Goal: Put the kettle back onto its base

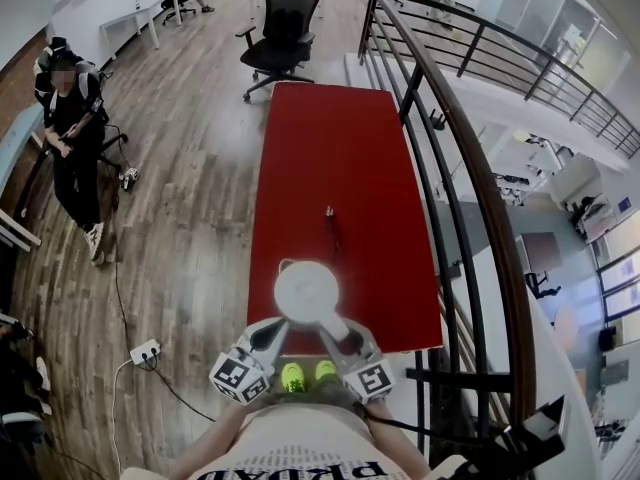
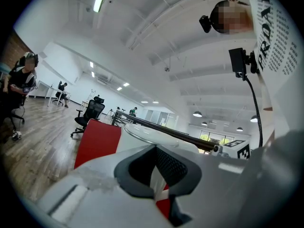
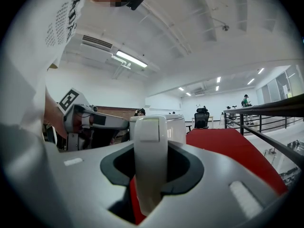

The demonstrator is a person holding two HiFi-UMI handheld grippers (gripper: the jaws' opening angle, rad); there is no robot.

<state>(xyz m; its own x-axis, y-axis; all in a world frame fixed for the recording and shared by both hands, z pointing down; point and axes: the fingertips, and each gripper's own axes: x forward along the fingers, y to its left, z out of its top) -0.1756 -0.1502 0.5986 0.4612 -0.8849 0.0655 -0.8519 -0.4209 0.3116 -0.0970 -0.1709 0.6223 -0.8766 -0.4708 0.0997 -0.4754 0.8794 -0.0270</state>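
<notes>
Kettle (image 1: 306, 290) at near end of red table (image 1: 340, 168); base not made out. Right gripper (image 3: 151, 175) clamps handle (image 3: 151, 141). Left gripper (image 2: 157, 177) narrow on thin white edge, seemingly kettle rim. Likely rigid, heavier if filled: carry by handle, upright.

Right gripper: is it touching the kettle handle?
Touching. The right gripper view shows the kettle handle filling the gap of the right gripper, with both dark pads against its sides.
</notes>
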